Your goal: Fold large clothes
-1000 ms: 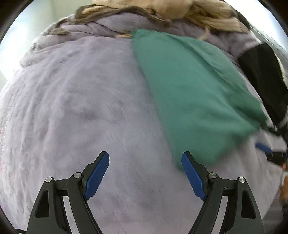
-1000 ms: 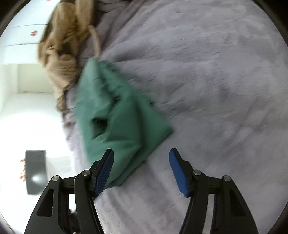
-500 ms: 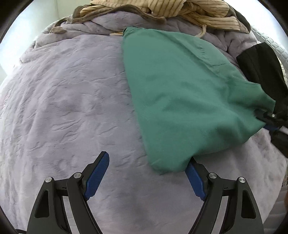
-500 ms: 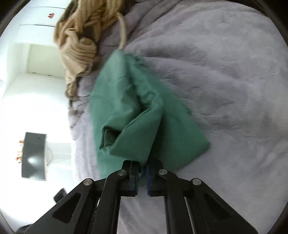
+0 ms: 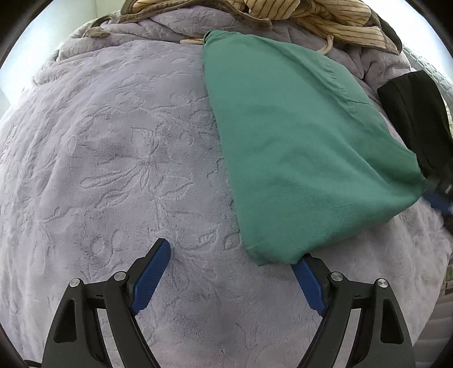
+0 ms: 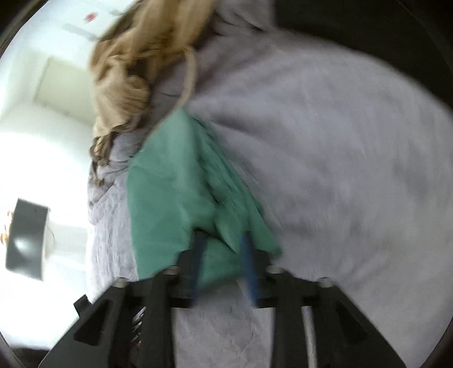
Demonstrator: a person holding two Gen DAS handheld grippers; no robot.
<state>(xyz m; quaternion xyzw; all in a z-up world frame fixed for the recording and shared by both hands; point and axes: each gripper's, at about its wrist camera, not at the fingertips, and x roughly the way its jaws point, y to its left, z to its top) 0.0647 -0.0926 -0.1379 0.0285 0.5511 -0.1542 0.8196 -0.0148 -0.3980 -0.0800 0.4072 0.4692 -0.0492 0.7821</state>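
Note:
A folded green garment (image 5: 297, 147) lies on the lilac blanket (image 5: 127, 169). My left gripper (image 5: 235, 254) is open, low over the blanket, its right finger just under the garment's near corner. In the left wrist view my right gripper (image 5: 438, 195) sits at the garment's far right corner, blurred. In the blurred right wrist view my right gripper (image 6: 223, 243) has its jaws part open, with a fold of the green garment (image 6: 175, 203) lying between the blue fingers.
A beige striped garment (image 5: 311, 14) is piled at the far end of the blanket; it also shows in the right wrist view (image 6: 133, 73). A black sleeve (image 5: 416, 113) is at the right. A dark box (image 6: 25, 237) stands on the floor beyond.
My right gripper shut on the garment's corner half a second ago and now has its jaws parted. The left gripper has stayed open by the near corner.

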